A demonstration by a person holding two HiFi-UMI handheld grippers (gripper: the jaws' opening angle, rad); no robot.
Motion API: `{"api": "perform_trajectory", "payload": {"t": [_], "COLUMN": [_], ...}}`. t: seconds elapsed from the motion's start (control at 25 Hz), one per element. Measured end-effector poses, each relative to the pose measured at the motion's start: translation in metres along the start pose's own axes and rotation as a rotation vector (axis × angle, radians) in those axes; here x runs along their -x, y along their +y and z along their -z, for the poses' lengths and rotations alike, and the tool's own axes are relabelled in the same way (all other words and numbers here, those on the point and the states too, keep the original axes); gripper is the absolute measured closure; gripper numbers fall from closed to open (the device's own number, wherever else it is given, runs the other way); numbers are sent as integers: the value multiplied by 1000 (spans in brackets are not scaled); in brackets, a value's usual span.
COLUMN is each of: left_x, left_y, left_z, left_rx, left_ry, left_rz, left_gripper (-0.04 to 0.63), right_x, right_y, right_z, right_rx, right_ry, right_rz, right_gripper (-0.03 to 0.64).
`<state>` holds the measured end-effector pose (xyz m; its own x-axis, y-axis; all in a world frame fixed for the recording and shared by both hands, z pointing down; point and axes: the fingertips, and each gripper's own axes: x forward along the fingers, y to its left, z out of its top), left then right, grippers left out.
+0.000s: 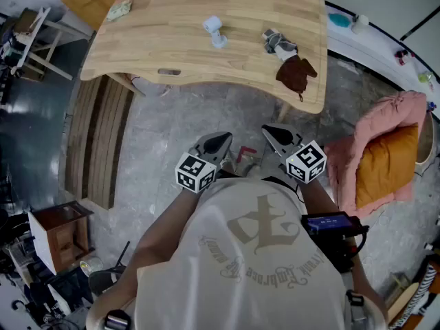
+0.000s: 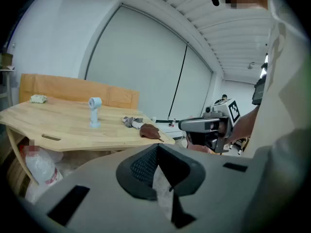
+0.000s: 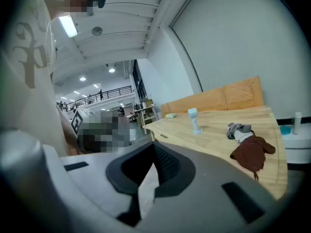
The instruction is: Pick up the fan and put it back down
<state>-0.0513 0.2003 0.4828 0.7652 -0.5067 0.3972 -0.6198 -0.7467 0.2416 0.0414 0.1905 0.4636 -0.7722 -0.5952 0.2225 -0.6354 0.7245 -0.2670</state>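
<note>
I keep the left gripper (image 1: 220,141) and right gripper (image 1: 275,136) side by side close in front of me, jaws together, empty, tipped slightly downward.

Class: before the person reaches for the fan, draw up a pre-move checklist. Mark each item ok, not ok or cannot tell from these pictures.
1. Fan stands upright on the table: ok.
2. Room round the fan: ok. The grey glove and the brown cloth lie apart, to its right.
3. Nothing in either gripper: ok. The left gripper and the right gripper are both empty.
4. Jaws open for a grasp: not ok. Both pairs are shut.
5. A gripper at the fan: not ok. Both hang over the floor, short of the table edge.
</note>
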Motion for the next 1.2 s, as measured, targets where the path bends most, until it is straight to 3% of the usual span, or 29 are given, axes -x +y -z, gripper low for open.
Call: {"api": "perform_trajectory", "payload": {"t": [0.32, 0.72, 1.2], "left_x": [6, -4, -10], "left_y": [12, 34, 94], "left_z": [-6, -16, -40], "left_rx": [-1, -9, -11], "left_ry": [-13, -5, -23], "left_rz": [-17, 5, 10], "left_gripper": [584, 586, 586], "right_x": [-5, -20, -77], "right_y": [-3, -20, -45], "right_z": [-10, -15, -40], "right_rx": [-33, -29, -19], "right_ry": [-52, -33, -21], "right_rz": [-5, 42, 54], "right_gripper": [603, 603, 603]}}
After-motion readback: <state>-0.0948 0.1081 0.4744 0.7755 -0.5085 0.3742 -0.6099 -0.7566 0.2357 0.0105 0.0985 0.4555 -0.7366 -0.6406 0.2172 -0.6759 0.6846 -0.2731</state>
